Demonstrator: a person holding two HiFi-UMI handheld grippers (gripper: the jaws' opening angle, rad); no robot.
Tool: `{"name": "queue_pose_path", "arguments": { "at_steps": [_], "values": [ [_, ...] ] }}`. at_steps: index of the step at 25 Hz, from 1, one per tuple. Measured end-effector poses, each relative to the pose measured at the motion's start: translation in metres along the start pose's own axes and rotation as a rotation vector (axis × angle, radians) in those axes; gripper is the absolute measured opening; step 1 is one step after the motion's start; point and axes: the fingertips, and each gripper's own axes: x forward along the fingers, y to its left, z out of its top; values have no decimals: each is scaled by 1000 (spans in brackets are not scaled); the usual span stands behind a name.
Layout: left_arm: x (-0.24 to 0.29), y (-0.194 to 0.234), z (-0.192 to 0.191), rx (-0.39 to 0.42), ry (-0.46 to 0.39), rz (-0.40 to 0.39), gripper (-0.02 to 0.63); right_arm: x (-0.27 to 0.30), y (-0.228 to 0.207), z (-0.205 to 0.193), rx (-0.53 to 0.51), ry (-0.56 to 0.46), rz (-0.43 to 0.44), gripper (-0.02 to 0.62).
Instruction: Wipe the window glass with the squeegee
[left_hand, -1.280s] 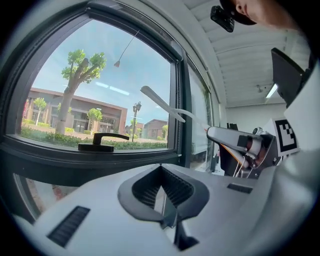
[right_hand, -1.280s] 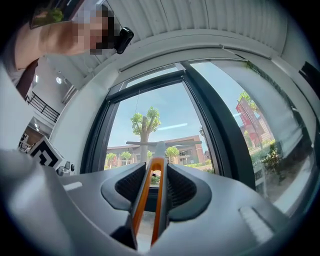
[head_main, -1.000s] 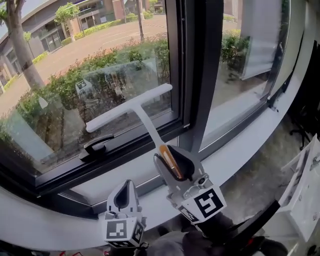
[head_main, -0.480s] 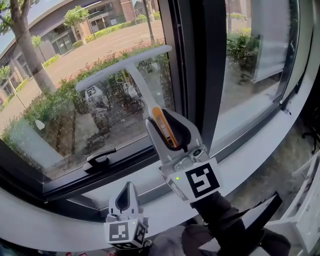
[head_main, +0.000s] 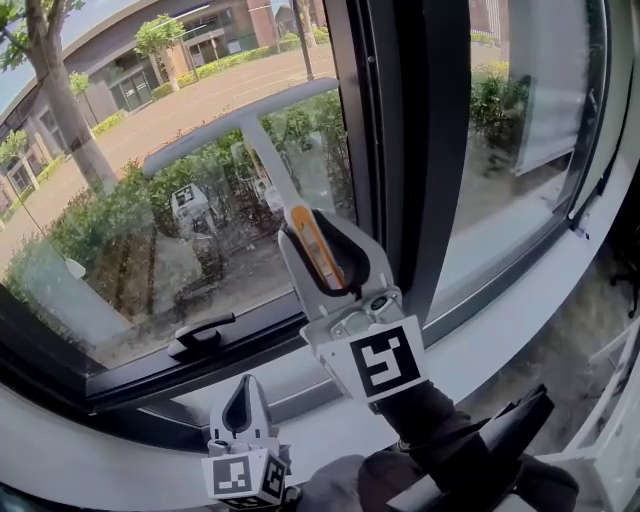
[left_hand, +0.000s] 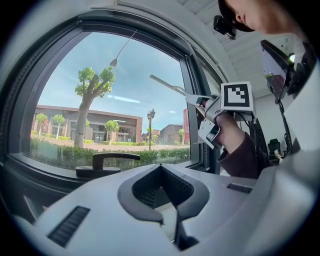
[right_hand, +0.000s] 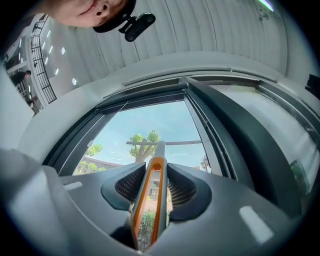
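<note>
The right gripper (head_main: 320, 245) lifts the squeegee (head_main: 262, 150) up the window glass (head_main: 130, 220), its jaws clamped on the orange-edged handle. The pale blade now slants across the upper left of the head view. A second ago it lay mid-frame, just above the black window latch (head_main: 200, 335), so it has climbed most of the pane's visible height. That likely means either an upward pass or a return to the top for a downward pull. Whether the blade touches the glass cannot be told. The left gripper (head_main: 240, 405) sits at the bottom edge as before, jaws pressed together on nothing, taking no part in the wiping.
</note>
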Motion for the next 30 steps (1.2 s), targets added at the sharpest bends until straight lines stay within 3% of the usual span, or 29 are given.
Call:
{"name": "queue_pose_path", "arguments": {
  "at_steps": [30],
  "values": [
    [-11,2,-18,0,36,-2,0,-3,-1,-15,-12,12,-60,130]
  ]
}}
